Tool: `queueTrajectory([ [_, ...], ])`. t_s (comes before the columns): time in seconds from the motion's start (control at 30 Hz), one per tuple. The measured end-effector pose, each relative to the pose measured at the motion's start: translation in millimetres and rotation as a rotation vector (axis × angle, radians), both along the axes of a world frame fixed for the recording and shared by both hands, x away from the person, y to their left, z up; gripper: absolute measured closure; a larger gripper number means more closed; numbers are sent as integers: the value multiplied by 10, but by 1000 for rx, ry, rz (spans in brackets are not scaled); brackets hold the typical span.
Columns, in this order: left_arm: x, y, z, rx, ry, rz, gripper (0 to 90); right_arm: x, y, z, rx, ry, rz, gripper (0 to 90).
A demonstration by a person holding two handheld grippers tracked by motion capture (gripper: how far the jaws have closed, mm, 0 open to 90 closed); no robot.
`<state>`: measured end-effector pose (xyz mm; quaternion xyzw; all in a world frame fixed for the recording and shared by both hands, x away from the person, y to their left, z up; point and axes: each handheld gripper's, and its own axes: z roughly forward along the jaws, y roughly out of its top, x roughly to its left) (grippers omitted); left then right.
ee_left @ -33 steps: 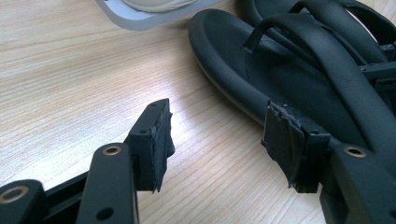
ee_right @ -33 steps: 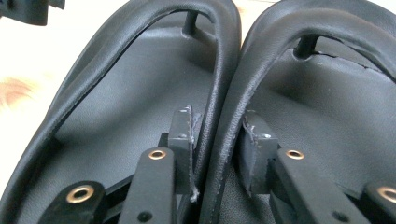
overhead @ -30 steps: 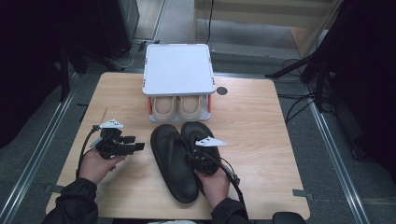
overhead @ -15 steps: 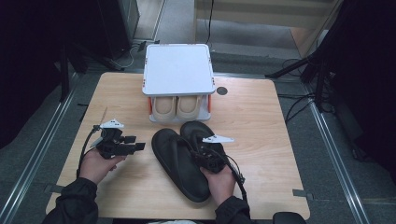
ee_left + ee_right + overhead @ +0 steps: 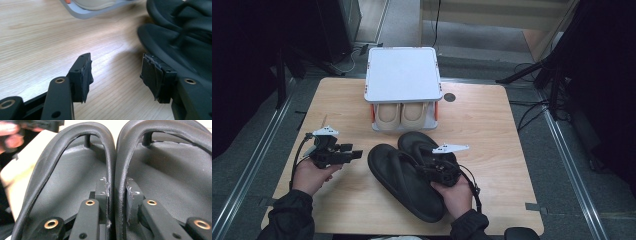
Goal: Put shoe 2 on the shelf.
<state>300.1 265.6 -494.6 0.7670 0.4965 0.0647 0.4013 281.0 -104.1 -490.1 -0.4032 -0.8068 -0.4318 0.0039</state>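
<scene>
Right tool (image 5: 117,202) clenched on both black flip-flops' (image 5: 412,175) inner straps (image 5: 115,170), apparently; left tool (image 5: 116,75) released, holding nothing.

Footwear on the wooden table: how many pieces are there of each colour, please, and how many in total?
Black rubber flip-flops: 2, side by side on the table, their inner straps pinched together between the right gripper's jaws.
Beige slippers: 2, on the low shelf of the white rack.
Total: 4.

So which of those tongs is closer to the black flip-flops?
The right. The right tongs are clamped on the adjoining straps of the black flip-flops. The left tongs hang open just beside the pair, not touching.
</scene>
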Motion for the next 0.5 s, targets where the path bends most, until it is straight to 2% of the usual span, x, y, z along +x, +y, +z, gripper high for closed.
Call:
queueTrajectory([
  [0.37,-32,112,-8,5,9,37,416,97,-5,134,-46,-36,170,767],
  [0.5,-69,164,-17,4,9,62,416,135,23,176,-43,-43,230,767],
])
